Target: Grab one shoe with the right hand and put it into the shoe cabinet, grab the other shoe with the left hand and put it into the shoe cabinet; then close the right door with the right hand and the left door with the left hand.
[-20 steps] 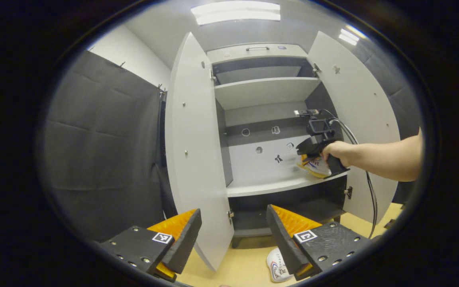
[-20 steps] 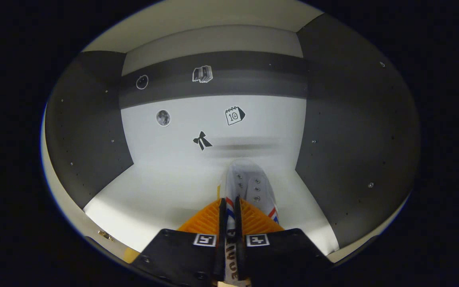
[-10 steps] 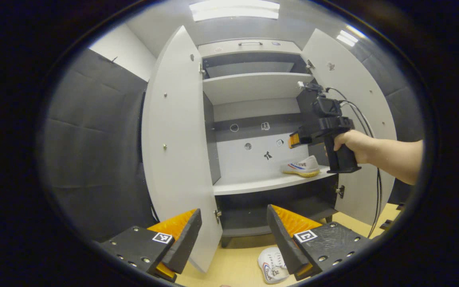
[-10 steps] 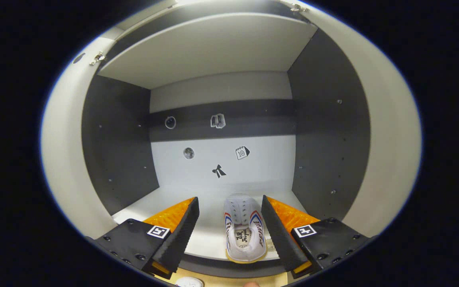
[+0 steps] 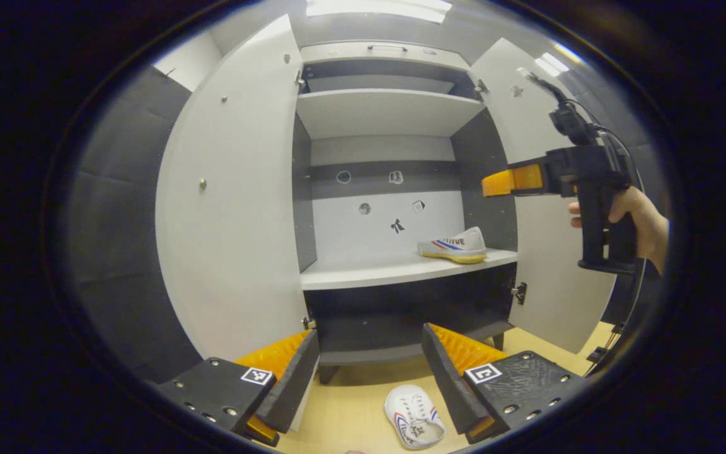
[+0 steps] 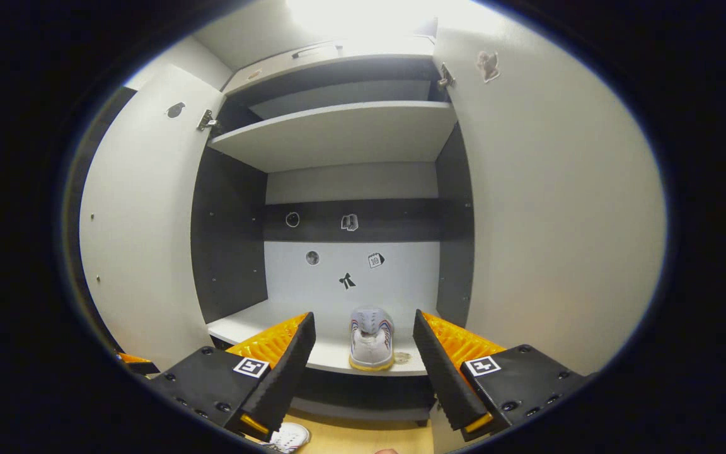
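Shoe two (image 5: 414, 425) lies on the floor just in front of the cabinet (image 5: 394, 113), below the left claw (image 5: 369, 378), whose jaws are held apart and empty. Shoe one (image 6: 371, 338) is set on the cabinet's shelf (image 5: 363, 275); the right claw (image 6: 363, 372) is likewise apart. Canvas is judged light and soft, best pinched at the stiffer heel rim.

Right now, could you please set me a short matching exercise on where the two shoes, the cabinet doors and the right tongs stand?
Things:
1. shoe on the shelf
2. second shoe
3. cabinet doors
4. right tongs

States:
A. swung open
B. on the floor before the cabinet
C. open, holding nothing
D. inside the cabinet, right side

Pairs: 1-D, 2-B, 3-A, 4-C
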Demonstrator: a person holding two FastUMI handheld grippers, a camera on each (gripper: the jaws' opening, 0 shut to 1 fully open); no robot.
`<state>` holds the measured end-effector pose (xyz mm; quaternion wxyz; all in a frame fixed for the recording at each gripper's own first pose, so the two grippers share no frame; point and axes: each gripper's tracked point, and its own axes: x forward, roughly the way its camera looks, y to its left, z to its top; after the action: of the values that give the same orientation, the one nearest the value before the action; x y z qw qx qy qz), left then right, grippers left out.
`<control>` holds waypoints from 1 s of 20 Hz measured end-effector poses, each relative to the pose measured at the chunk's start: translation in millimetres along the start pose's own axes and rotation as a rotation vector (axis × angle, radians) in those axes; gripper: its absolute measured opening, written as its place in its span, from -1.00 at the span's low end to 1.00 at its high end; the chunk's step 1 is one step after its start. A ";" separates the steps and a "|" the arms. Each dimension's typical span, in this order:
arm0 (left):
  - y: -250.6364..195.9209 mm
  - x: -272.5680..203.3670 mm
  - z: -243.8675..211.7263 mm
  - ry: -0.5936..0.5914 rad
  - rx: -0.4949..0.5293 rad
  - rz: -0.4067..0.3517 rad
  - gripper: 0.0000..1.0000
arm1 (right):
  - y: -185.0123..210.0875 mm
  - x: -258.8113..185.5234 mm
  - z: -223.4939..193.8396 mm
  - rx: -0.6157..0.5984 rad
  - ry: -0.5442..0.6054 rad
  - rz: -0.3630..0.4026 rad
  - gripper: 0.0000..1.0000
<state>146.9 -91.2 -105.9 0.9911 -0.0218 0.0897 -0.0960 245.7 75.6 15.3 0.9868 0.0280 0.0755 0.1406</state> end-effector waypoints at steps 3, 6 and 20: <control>-3.3 11.8 -31.2 0.066 0.006 -0.024 0.88 | -3.4 -30.5 -11.0 -0.006 -0.002 -0.014 0.94; -11.0 25.4 -67.7 0.140 0.016 -0.058 0.88 | -5.5 -52.9 -13.4 -0.020 -0.001 -0.042 0.94; -38.5 56.6 -236.9 0.509 -0.026 -0.138 0.89 | -4.7 -97.4 -50.8 -0.016 0.072 -0.057 0.94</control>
<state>151.3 -146.1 -346.2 0.9274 -0.0157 0.3356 -0.1647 146.6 45.4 -21.5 0.9873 0.0131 0.1105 0.1137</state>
